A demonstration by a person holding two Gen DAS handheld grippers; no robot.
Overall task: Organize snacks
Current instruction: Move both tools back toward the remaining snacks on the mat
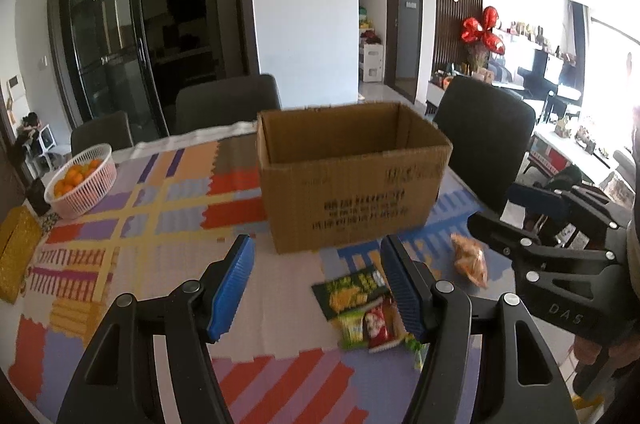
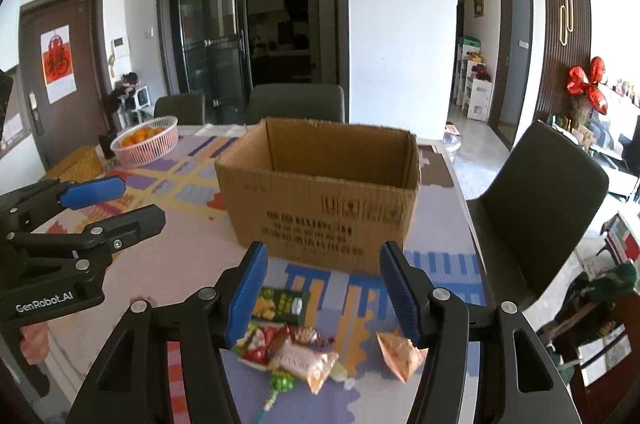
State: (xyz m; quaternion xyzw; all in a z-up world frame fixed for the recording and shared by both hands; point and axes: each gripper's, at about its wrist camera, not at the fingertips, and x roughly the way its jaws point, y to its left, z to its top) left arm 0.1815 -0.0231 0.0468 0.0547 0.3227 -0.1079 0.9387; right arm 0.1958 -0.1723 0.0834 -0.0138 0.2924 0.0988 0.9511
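Note:
An open, empty-looking cardboard box [image 1: 352, 179] stands on the patterned table; it also shows in the right wrist view [image 2: 324, 195]. In front of it lies a heap of snack packets [image 2: 288, 340], with a green packet [image 1: 352, 294] on its far side and an orange packet [image 2: 400, 354] apart to the right, also in the left wrist view [image 1: 470, 258]. My left gripper [image 1: 318, 288] is open and empty, above the table left of the heap. My right gripper [image 2: 322, 294] is open and empty, above the snacks.
A pink basket of oranges [image 1: 82, 179] and a gold box [image 1: 16, 256] sit at the table's far left. Dark chairs stand behind the table [image 1: 228, 101] and at its right side [image 2: 536, 203]. The table's right edge [image 2: 476, 248] runs close to the box.

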